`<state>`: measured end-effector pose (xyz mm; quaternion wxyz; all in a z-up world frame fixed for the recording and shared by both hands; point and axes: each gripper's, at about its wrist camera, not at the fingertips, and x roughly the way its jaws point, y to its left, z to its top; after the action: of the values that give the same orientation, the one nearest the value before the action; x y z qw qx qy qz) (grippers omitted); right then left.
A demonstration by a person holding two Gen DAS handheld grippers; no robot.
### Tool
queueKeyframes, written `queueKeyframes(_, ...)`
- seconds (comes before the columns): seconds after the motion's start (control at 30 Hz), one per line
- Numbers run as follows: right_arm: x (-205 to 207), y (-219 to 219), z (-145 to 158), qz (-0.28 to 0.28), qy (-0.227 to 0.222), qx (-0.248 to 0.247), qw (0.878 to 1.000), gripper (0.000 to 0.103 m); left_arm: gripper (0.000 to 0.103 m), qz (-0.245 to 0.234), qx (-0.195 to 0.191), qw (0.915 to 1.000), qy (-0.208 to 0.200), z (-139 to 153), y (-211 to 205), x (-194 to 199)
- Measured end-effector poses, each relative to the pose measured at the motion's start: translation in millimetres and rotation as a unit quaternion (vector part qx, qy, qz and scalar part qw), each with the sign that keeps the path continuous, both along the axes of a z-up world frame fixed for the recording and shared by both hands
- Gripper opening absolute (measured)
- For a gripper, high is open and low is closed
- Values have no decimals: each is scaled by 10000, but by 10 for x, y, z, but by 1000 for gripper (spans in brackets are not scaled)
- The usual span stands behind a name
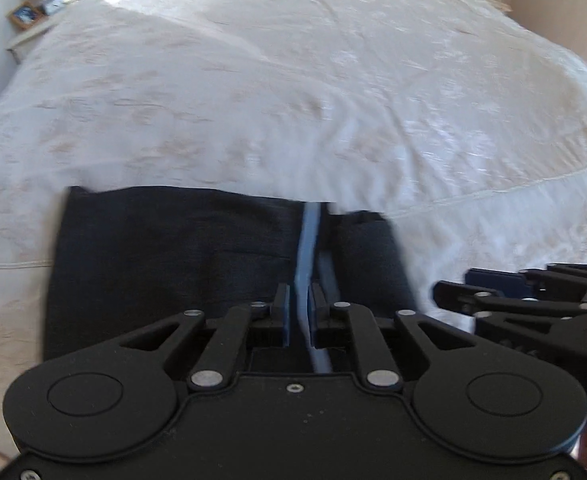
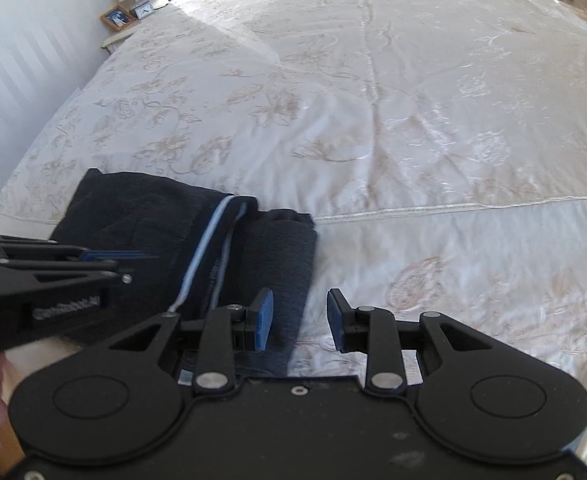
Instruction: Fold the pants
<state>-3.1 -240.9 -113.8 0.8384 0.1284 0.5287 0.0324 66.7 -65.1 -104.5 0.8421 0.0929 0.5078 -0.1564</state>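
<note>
While the pants (image 2: 181, 248) lie folded into a compact dark stack at the near edge of the bed (image 2: 413, 120), we judge the fold nearly done. The left claw (image 1: 299, 312) sits low over the stack, jaws narrow with a pale blue strip of the pants between them; whether the pads press it, we cannot tell. The right claw (image 2: 299, 316) is spread, nothing between, over the stack's right edge. To finish well, we'd let go cleanly, lift straight up, not drag the top layer. The left view hides the stack's right side; the right view shows the whole stack and two pale stripes.
</note>
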Motion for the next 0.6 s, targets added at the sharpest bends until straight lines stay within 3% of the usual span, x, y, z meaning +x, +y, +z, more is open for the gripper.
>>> queueKeyframes(0.2, 163, 311, -68, 63, 72, 607, 9981, 34, 19, 844, 620, 9945, 77, -64, 798, 194)
queueKeyframes(0.33, 283, 536, -268, 37, 446, 613, 9971, 35, 19, 1289, 844, 9877, 250, -163, 1255, 282)
queueKeyframes(0.47, 295, 612, -450, -152, 809, 547, 9951, 36, 19, 1448, 931, 9844, 355, -235, 1508, 297)
queueKeyframes(0.6, 276, 581, -586, -433, 950, 808, 9913, 39, 19, 1453, 964, 9836, 466, -282, 1612, 289)
